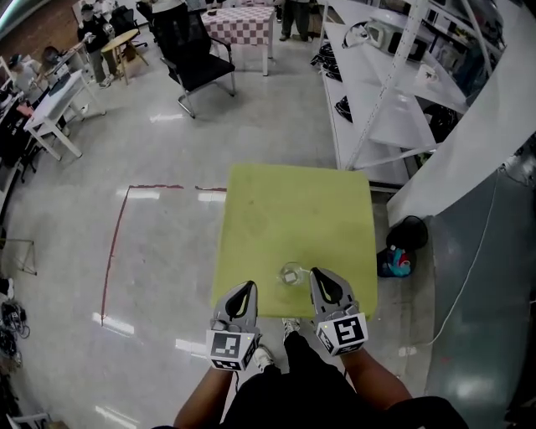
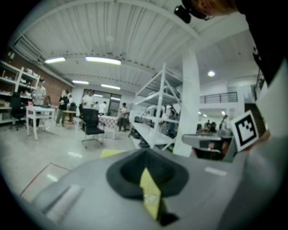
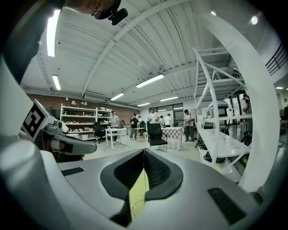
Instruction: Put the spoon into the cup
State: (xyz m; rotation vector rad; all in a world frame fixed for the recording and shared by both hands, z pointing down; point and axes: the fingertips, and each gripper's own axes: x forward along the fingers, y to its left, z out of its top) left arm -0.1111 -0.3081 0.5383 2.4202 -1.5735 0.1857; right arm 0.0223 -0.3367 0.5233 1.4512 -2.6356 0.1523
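Left tool [image 1: 248,286]: jaws shut together, empty, held low over the near edge of a square yellow-green desk [image 1: 276,205]. In the left gripper view, dark pads meeting at the tip [image 2: 144,156], with only a thin yellow-green sliver of desk through the slit below.

Right tool [image 1: 317,274]: likewise closed on nothing, tips touching [image 3: 144,151] in the right gripper view. Through the narrow gap beneath them, desk surface and a faint glass rim.

Between the two tools, just ahead of both tips and a little nearer the right one: a small clear glass cup [image 1: 291,274], upright on the desk, touching neither tool. Spoon too small to make out in any view.

Behind each tool, a cube with black-and-white square markers: left [image 1: 232,348], right [image 1: 342,333], with a bare forearm [image 1: 201,402] below the left one.

Farther out, beyond the desk's right edge: a black bag [image 1: 408,231] on the pale glossy floor [image 1: 159,151]. Ahead and to the right: a white metal shelving rack [image 1: 377,92]. Ahead and to the left: a black office chair [image 1: 197,59], then a table with a checked cloth [image 1: 243,23]. Off to the left of the left tool: a thin red line [image 1: 115,243] on the floor.
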